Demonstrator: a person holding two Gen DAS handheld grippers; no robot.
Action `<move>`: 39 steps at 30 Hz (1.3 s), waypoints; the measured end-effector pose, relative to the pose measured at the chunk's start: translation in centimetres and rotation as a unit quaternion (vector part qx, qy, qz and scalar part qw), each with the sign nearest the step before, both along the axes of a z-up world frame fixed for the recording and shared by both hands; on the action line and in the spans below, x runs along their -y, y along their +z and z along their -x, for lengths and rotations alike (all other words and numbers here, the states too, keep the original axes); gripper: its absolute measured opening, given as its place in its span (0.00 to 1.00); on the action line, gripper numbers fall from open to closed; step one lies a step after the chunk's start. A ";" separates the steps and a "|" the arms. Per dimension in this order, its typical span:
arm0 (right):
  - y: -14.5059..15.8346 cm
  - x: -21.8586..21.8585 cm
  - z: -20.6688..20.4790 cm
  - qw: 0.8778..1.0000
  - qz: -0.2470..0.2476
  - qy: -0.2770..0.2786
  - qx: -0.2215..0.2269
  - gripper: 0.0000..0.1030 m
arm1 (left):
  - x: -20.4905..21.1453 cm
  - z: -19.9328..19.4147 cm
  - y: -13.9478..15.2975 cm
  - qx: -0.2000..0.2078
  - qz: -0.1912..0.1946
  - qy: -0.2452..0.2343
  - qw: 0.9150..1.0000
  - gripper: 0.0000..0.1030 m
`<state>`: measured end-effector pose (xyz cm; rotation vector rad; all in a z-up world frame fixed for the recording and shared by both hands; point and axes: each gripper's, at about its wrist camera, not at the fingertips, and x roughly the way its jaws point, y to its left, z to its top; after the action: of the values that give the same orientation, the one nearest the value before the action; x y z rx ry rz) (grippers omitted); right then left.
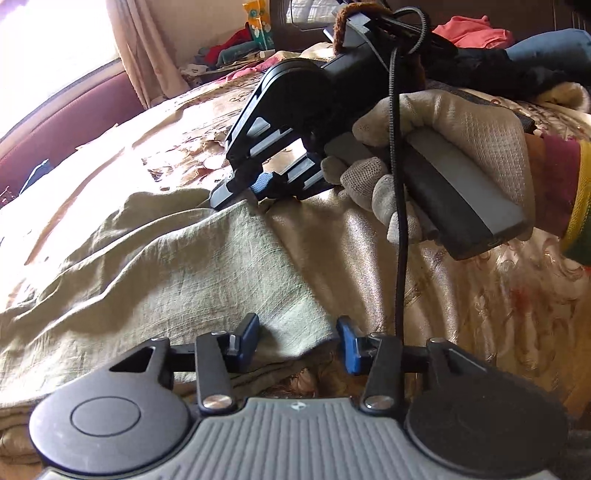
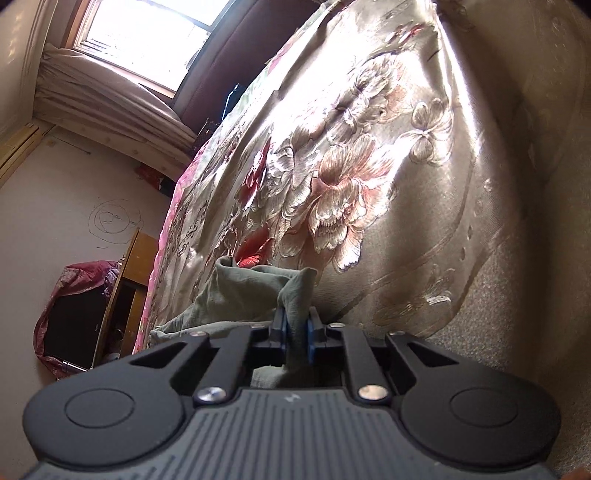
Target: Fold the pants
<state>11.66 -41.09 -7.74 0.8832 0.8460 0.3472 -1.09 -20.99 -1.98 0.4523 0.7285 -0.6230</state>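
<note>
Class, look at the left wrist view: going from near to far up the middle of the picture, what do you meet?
Left claw → green pants → right claw → floral bedspread → heap of clothes by the wall.

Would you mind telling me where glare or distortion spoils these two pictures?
Left wrist view: the window is blown out white, and glare washes the floral satin bedspread behind the wrinkled olive-green pants. Right wrist view: the scene is tilted, fisheye-bent, with sheen streaks on the bedspread; its window is overexposed.
</note>
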 end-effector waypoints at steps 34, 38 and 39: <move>2.7 -0.7 7.5 0.996 0.065 -0.054 -0.043 0.04 | -13.8 -12.6 -0.9 0.047 0.051 0.057 0.996 0.64; 5.6 -2.3 7.0 0.994 0.090 -0.050 -0.030 0.04 | -15.7 -13.9 -1.4 0.038 0.053 0.068 0.996 0.63; 6.3 -2.8 6.8 0.994 0.091 -0.048 -0.026 0.04 | -15.6 -14.1 -2.0 0.031 0.048 0.066 0.996 0.64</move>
<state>4.89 -38.32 -1.42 0.7636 0.8649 0.1605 13.05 -5.34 -4.01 0.3296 0.6603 -0.5147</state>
